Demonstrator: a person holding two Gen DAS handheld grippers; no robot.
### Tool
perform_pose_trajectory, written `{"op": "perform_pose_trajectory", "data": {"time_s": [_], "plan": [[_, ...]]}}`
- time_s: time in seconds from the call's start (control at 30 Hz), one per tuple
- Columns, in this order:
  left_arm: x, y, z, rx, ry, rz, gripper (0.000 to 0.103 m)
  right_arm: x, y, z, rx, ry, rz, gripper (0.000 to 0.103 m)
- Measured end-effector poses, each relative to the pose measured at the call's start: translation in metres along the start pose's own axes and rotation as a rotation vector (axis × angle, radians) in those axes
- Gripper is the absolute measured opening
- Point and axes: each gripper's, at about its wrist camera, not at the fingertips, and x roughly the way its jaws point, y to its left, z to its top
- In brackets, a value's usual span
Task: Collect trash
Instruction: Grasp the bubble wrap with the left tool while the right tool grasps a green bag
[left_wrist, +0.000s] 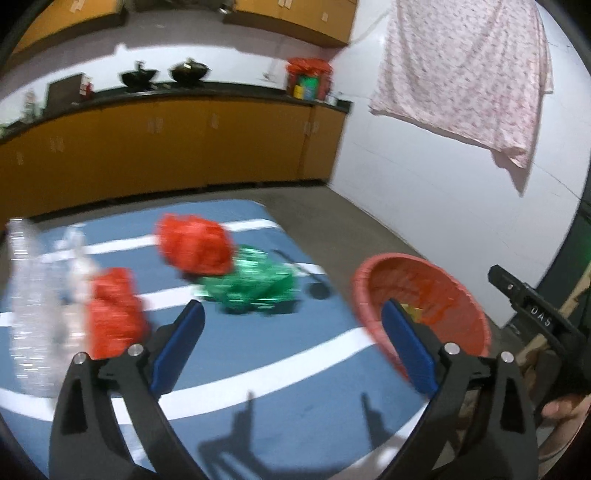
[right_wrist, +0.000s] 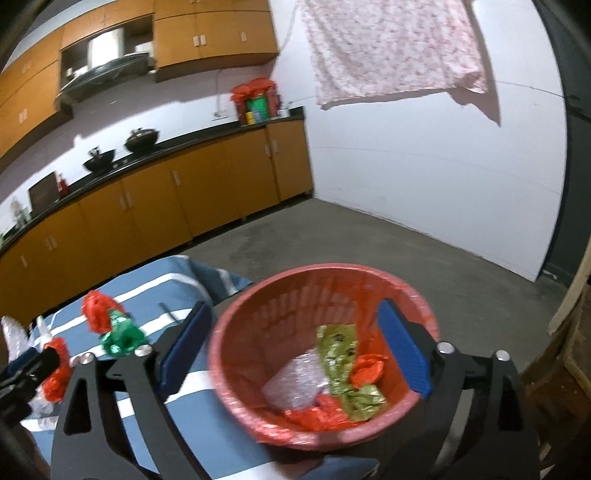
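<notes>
Left gripper (left_wrist: 291, 332) is hovering with jaws spread and empty over the striped blue cloth (left_wrist: 258, 369); right gripper (right_wrist: 295, 343) is likewise spread, empty, framing the red basket (right_wrist: 236, 369). Nearest loose trash, a red crumpled bag (left_wrist: 114, 314), is lying just left of the left claw, so the left is the nearer. Farther off, a green foil wrapper (left_wrist: 255, 284) and second red bag (left_wrist: 192, 243) are sitting ahead.
</notes>
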Motion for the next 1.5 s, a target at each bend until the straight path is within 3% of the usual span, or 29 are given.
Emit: {"op": "perform_pose_trajectory", "data": {"time_s": [0.27, 0.33, 0.43, 0.73, 0.87, 0.9, 1.17, 1.27, 1.5], "plan": [[-0.058, 0.096, -0.004, -0.052, -0.082, 0.277, 0.099, 0.001, 0.064, -0.013, -0.084, 0.046, 0.119, 0.098], [-0.060, 0.122, -0.003, -0.074, -0.069, 0.352, 0.099, 0.001, 0.080, -0.016, -0.106, 0.057, 0.145, 0.098], [-0.053, 0.150, -0.003, -0.108, -0.028, 0.406, 0.099, 0.003, 0.104, -0.021, -0.147, 0.076, 0.183, 0.098], [-0.015, 0.214, -0.009, -0.233, 0.119, 0.379, 0.099, 0.015, 0.142, -0.029, -0.219, 0.109, 0.218, 0.098], [-0.011, 0.227, -0.016, -0.261, 0.129, 0.337, 0.098, 0.027, 0.150, -0.030, -0.204, 0.124, 0.223, 0.098], [-0.010, 0.229, -0.016, -0.262, 0.124, 0.327, 0.096, 0.029, 0.151, -0.030, -0.201, 0.128, 0.224, 0.098], [-0.004, 0.234, -0.025, -0.246, 0.139, 0.254, 0.033, 0.044, 0.168, -0.037, -0.218, 0.149, 0.238, 0.098], [-0.009, 0.237, -0.026, -0.244, 0.120, 0.252, 0.025, 0.049, 0.174, -0.039, -0.224, 0.157, 0.244, 0.097], [-0.032, 0.254, -0.024, -0.292, 0.055, 0.288, 0.022, 0.070, 0.184, -0.043, -0.244, 0.176, 0.235, 0.089]]}}
